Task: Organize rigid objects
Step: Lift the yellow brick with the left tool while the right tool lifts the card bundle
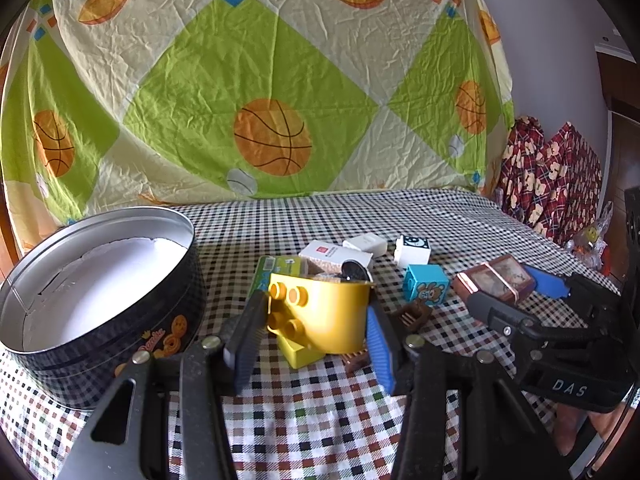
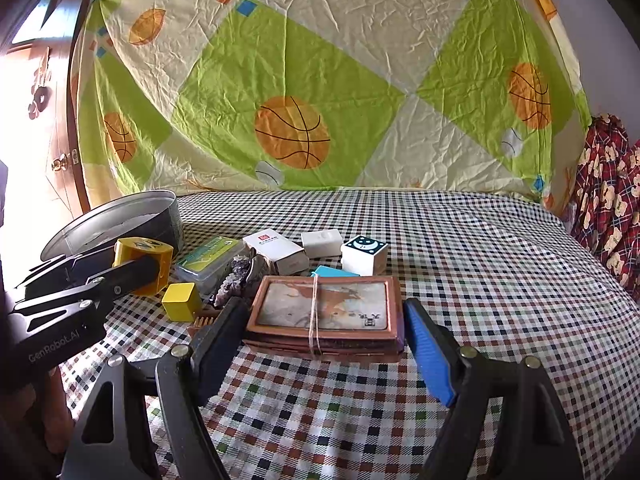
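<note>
Gripping a yellow toy block between its pads, the left claw holds it raised just above the checked desk, near the open round tin on its left. The right claw stands wide around a brown framed box tied with string, pads not quite touching its sides. Behind lie a blue cube, white boxes and a small yellow cube

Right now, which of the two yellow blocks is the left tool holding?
The large rounded yellow block with studs, clamped in the left tool; the small plain yellow cube rests on the tablecloth.
</note>
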Available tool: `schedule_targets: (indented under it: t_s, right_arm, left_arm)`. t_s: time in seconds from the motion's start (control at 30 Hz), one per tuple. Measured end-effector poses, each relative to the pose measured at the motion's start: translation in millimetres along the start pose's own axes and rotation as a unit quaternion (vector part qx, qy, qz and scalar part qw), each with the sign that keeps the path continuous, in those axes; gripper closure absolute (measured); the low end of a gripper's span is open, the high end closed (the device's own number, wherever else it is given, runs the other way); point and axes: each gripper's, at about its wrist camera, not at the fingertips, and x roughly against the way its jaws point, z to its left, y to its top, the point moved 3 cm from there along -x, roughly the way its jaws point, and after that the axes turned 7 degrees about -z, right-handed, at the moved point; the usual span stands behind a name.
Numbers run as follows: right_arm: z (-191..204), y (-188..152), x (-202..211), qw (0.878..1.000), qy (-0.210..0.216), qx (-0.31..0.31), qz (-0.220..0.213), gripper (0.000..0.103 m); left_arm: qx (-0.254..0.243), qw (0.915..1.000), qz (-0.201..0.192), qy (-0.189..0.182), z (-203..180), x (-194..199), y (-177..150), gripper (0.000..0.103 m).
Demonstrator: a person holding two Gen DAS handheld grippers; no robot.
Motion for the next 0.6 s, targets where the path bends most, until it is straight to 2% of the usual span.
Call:
schedule_targets:
  t_s: [0.6]
  right_arm:
    - [3.2, -0.8, 10.8, 0.999, -0.004, 0.013, -0.036, 0.023]
  left_arm:
    - [0.000, 0.9997, -0.024, 0.007, 0.8, 9.0, 4.0, 0.056]
